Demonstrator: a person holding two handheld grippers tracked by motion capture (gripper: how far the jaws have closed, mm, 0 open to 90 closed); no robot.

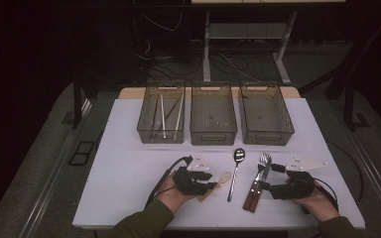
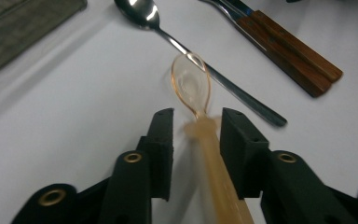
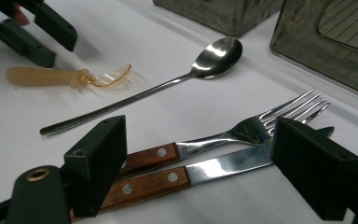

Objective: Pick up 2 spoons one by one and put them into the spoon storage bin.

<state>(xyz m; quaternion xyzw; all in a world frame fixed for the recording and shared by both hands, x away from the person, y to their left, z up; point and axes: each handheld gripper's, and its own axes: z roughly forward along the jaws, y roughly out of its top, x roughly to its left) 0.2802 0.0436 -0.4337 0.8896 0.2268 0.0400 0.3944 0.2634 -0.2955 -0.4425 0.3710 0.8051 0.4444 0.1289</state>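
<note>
The left claw stands over the small amber spoon, its jaws parted with the spoon's thick handle running up between them. In the left gripper view there is a gap on both sides of the handle, wider on the left, so the pads do not press on it; the spoon lies loose on the table.

Its long axis lines up almost with the claw's own reach. The handle end sits back between the jaws and under the claw's body, and the clear bowl lies just ahead of the fingertips, pointing away from the claw. In the high view the spoon sits just to the inner side of the left claw, and the steel spoon crosses just beyond its bowl, touching or nearly so; I cannot tell which.

The right claw is also open, its jaws set wide on either side of the fork and knife, which lie side by side across its gap, wooden handles to its left, blades and tines to its right. It grips neither.

The left hand is clearly the nearer one to the amber spoon. Closing the jaws squarely across the handle would likely catch it, since the handle already lies on the claw's centre line.
</note>
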